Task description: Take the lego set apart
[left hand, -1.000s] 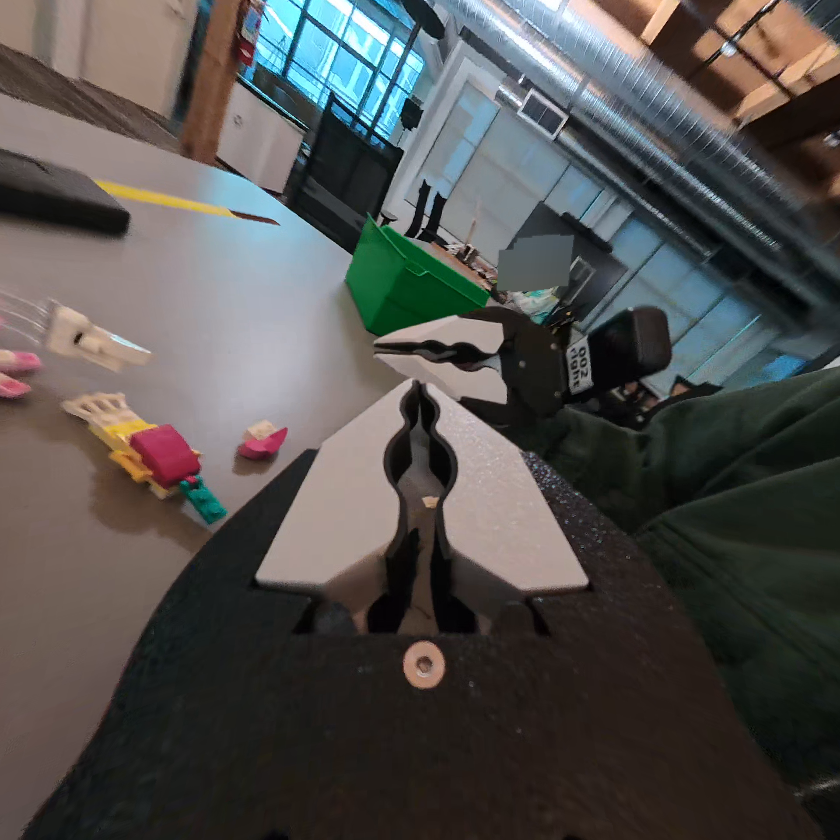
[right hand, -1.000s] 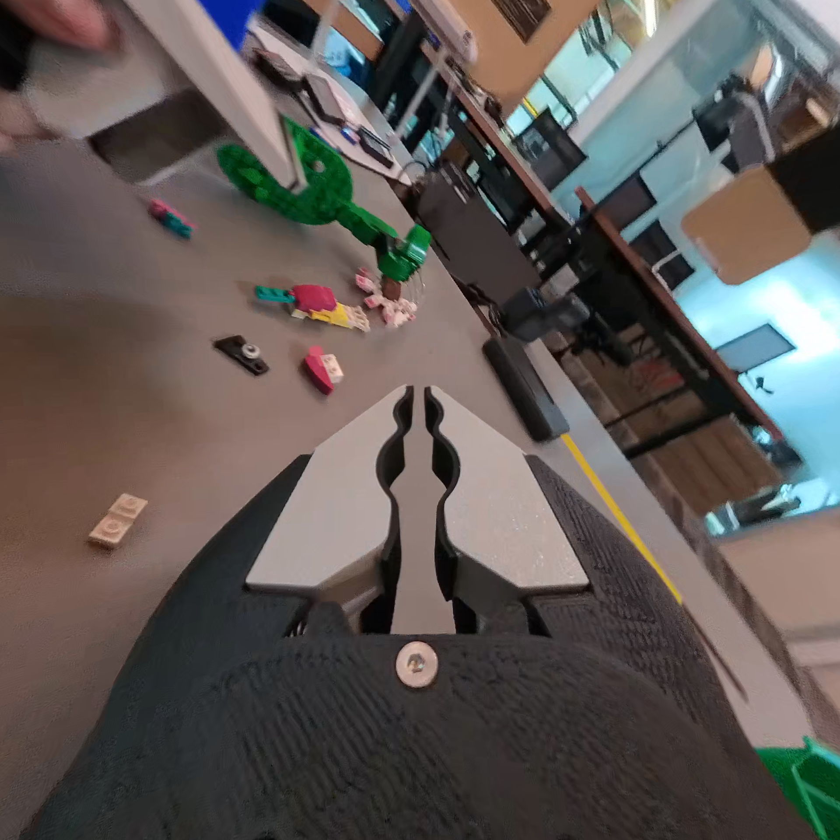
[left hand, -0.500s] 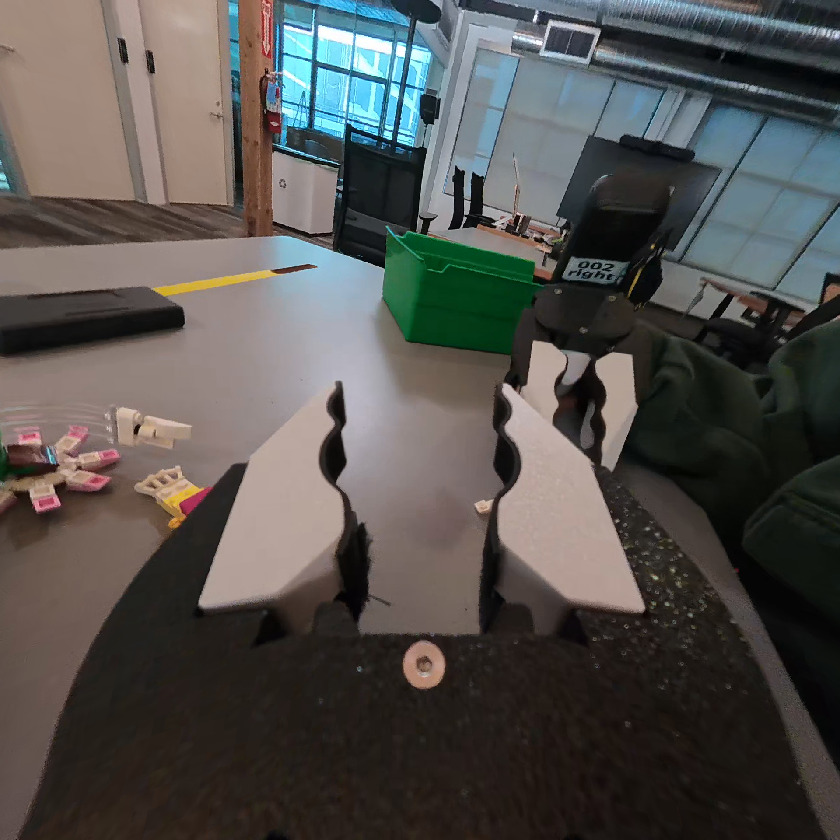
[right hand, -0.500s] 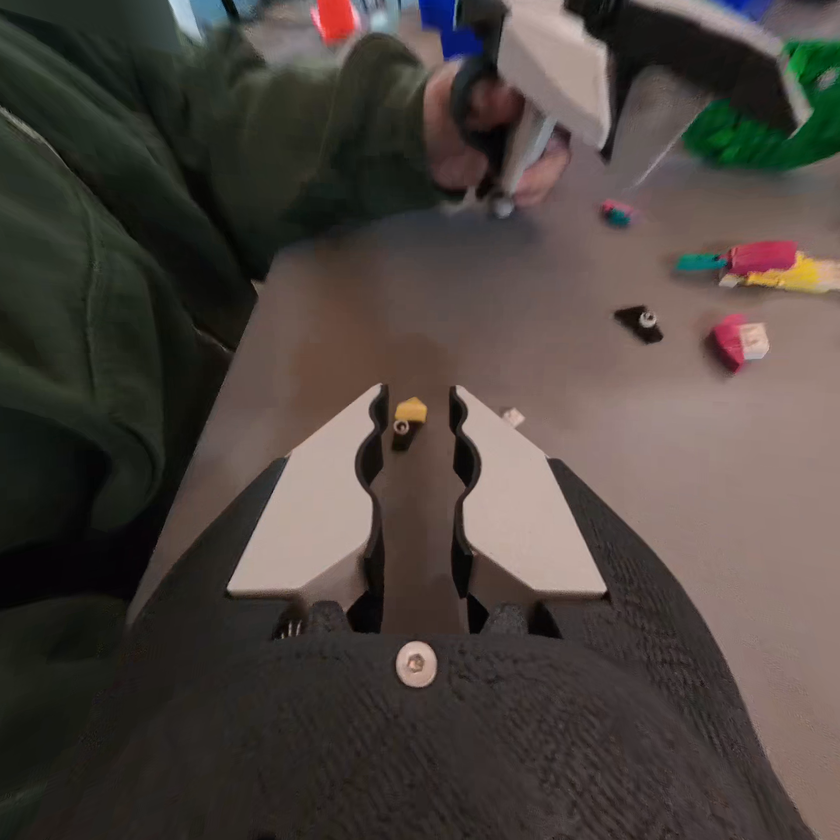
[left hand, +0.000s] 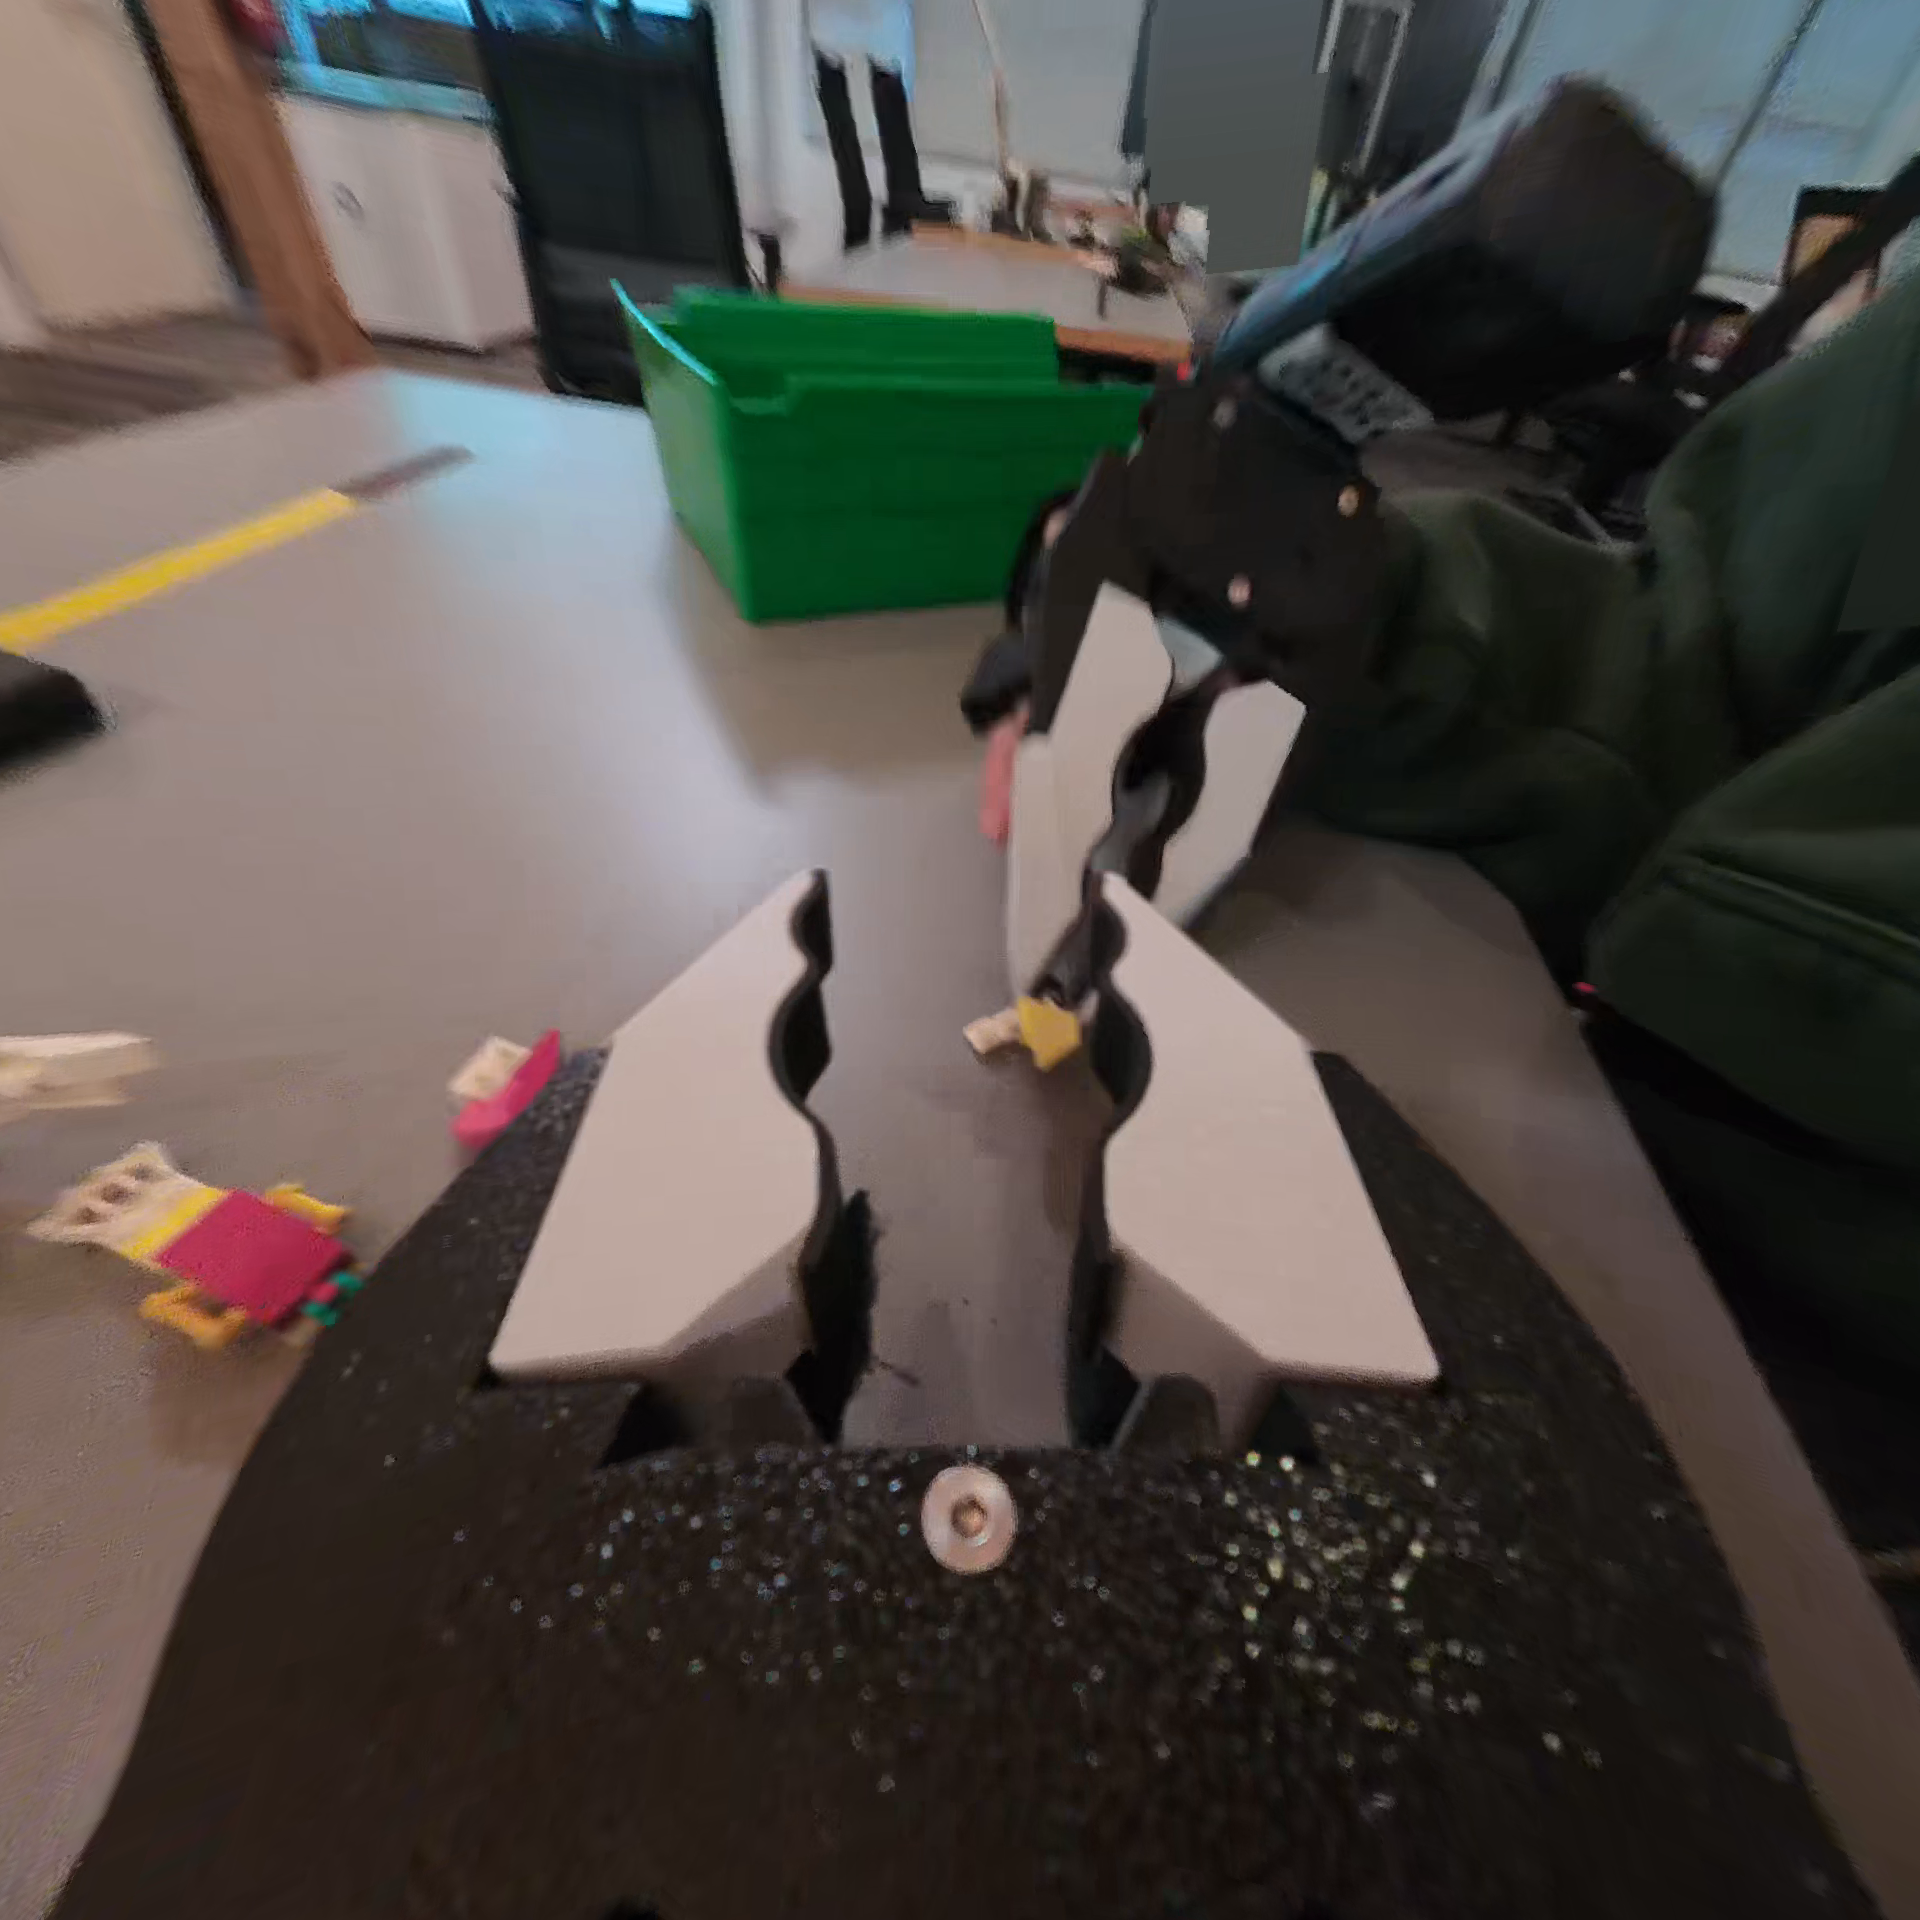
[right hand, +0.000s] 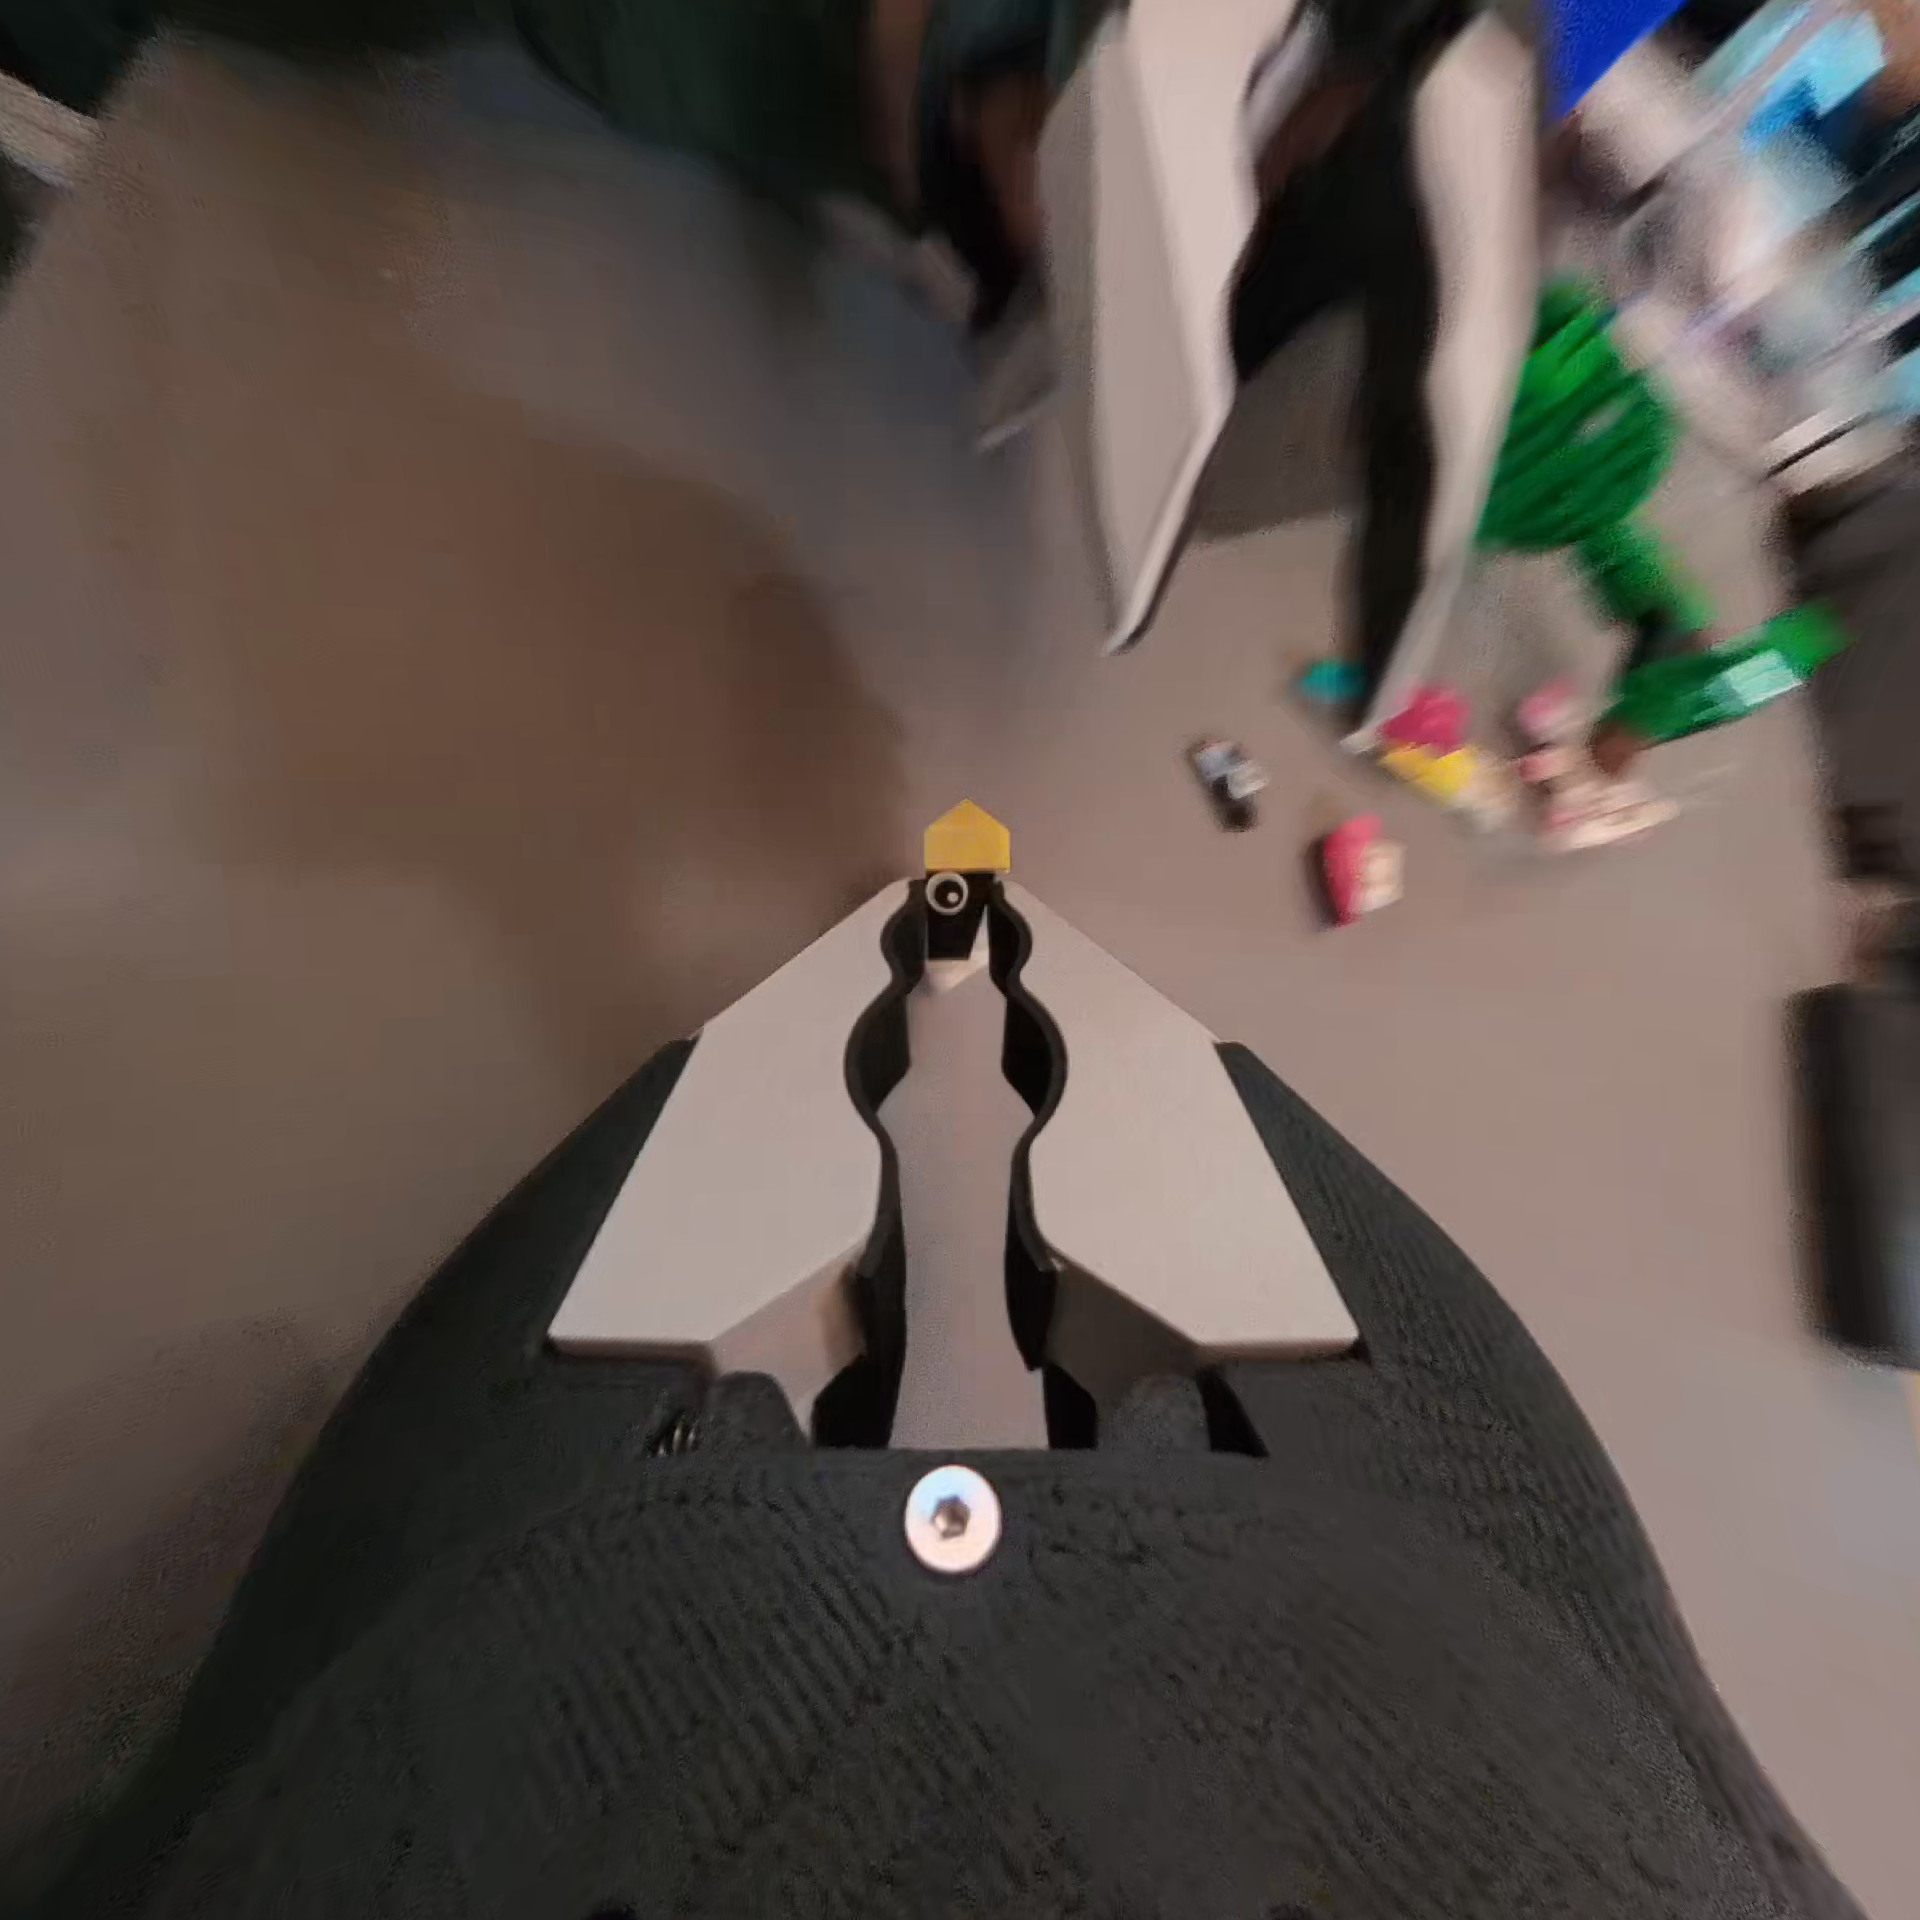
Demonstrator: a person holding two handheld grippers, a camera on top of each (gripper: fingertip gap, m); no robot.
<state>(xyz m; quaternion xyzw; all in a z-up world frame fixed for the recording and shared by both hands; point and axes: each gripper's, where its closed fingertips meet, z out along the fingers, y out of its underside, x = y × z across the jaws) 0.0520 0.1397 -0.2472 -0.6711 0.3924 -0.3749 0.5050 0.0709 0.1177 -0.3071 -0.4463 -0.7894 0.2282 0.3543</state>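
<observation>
My right gripper [right hand: 956, 896] is shut on a small black-and-yellow lego piece [right hand: 966, 840]; the yellow end sticks out past the tips. In the left wrist view the right gripper [left hand: 1065, 982] points down at the table with that yellow piece [left hand: 1047, 1031] at its tips, and a tiny white piece [left hand: 989, 1031] lies beside it. My left gripper [left hand: 961, 904] is open and empty, facing that spot from close by. A yellow, magenta and white lego assembly [left hand: 223, 1247] lies to its left.
A magenta-and-white piece [left hand: 509, 1081] lies by the left gripper. A green bin [left hand: 883, 488] stands behind. The right wrist view shows a green lego plant [right hand: 1579, 457], a black piece [right hand: 1231, 779], a magenta piece [right hand: 1356, 868] and pink pieces [right hand: 1579, 795]. A green sleeve [left hand: 1714, 727] is at the right.
My right gripper has moved onto the black-and-yellow piece and shut on it. My left gripper has swung toward it and its jaws have narrowed somewhat.
</observation>
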